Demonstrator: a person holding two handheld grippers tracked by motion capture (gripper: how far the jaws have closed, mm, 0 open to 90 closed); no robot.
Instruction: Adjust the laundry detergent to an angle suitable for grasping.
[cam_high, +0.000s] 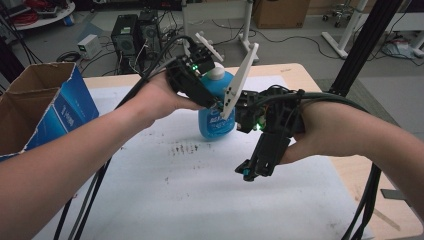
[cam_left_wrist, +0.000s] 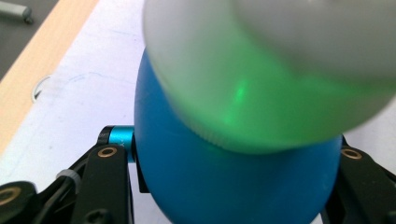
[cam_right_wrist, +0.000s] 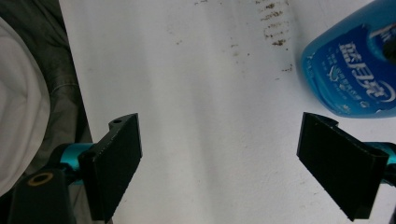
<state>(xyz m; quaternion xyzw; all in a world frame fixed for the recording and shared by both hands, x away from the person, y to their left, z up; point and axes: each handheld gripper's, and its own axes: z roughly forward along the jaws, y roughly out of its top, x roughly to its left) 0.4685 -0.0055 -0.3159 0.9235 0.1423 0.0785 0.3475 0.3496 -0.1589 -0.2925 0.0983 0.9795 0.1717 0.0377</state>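
The blue bottle (cam_high: 216, 112) stands upright on the white table cover (cam_high: 180, 200), near the middle of the table, with its white cap (cam_high: 216, 73) uppermost. Its long axis is vertical.

The left gripper (cam_high: 210, 97) is applied to the bottle from the left side, high on the body just under the cap. In the left gripper view the two black jaws are seen flanking the blue body (cam_left_wrist: 233, 186), one on each side and against it, so the left gripper is judged to be clamped on the bottle.

The right gripper (cam_high: 252, 170) is held to the right of the bottle and nearer the person, pointed down at the table cover. In the right gripper view its jaws are spread wide with nothing between them; the labelled lower body of the bottle (cam_right_wrist: 350, 70) lies beyond and outside one jaw, apart from it.

The relation governing the coming move: the bottle is already held by the left gripper, while the right gripper is empty and lies just beside it. For any action on the cap, the right gripper would need to be raised and turned towards the top of the vertical axis.
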